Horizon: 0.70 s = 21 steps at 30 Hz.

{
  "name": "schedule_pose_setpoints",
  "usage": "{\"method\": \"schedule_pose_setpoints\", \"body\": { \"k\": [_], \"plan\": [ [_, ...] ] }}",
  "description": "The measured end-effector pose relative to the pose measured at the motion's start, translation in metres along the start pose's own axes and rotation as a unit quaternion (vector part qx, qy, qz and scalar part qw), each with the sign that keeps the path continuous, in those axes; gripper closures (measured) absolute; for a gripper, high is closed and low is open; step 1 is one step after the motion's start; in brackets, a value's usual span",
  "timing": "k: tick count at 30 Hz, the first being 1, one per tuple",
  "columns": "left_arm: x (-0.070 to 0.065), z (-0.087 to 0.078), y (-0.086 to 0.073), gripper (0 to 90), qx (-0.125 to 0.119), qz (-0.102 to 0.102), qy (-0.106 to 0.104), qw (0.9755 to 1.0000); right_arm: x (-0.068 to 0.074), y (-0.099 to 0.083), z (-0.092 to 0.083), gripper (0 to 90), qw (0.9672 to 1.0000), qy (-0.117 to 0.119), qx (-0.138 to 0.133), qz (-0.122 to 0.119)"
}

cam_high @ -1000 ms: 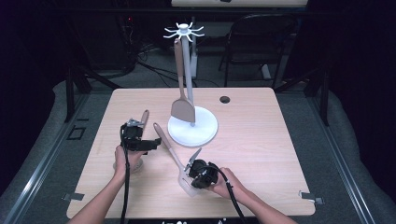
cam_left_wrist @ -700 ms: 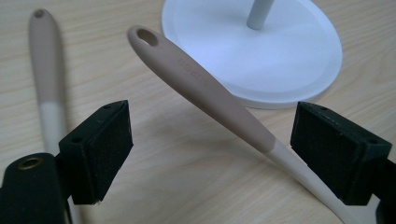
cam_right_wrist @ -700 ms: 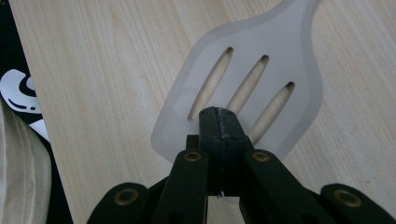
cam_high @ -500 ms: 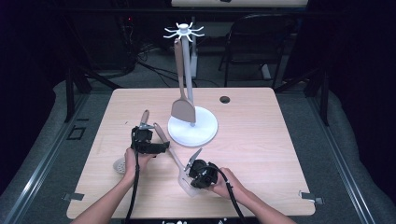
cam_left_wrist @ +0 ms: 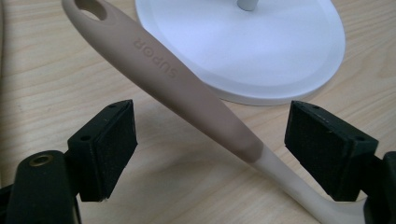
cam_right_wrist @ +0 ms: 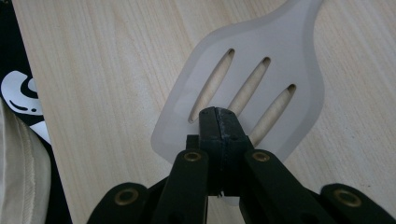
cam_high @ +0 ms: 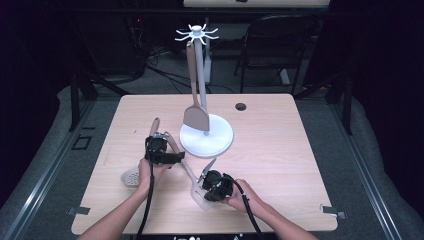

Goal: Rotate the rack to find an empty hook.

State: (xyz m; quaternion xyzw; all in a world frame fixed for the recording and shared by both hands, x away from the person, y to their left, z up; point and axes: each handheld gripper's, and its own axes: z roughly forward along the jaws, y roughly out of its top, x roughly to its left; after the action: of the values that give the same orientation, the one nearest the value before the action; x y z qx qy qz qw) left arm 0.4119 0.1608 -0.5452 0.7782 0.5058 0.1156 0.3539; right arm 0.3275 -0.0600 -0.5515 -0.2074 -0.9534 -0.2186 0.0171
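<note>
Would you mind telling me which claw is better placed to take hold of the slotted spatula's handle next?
The left claw: its open pads straddle the spatula handle without pressing. The right claw is shut and rests over the slotted blade.

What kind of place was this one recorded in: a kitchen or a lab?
Probably a lab or recording studio, not a kitchen. A bare wooden table stands on grey carpet in a dark room, with loose cables on the floor behind it and an office chair. Kitchen tools look like props.
</note>
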Motion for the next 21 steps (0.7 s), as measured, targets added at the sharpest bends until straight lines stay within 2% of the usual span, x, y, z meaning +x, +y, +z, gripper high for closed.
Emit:
{"method": "schedule_pose_setpoints", "body": {
  "k": [5,8,13,19,21],
  "plan": [
    [-0.003,0.006,0.0,18.3,0.01,0.003,0.005,0.9999,0.0,0.0,-0.001,90.0,1.0,-0.004,0.005,-0.005],
    [-0.003,0.009,0.001,20.3,0.014,0.001,0.006,0.9999,0.0,0.0,0.0,90.0,1.0,-0.001,-0.001,0.0],
    [-0.003,0.015,0.001,28.2,0.024,-0.008,-0.001,0.9997,-0.001,0.0,0.0,90.0,1.0,-0.002,0.002,-0.004],
    [-0.006,0.021,0.001,36.8,0.042,0.0,-0.003,0.9991,-0.002,0.0,0.0,90.0,1.0,0.004,0.001,-0.002],
    [-0.007,0.022,0.001,40.0,0.043,-0.004,-0.003,0.9991,-0.002,0.0,0.0,90.0,1.0,0.004,0.001,-0.002]
  ]
}}
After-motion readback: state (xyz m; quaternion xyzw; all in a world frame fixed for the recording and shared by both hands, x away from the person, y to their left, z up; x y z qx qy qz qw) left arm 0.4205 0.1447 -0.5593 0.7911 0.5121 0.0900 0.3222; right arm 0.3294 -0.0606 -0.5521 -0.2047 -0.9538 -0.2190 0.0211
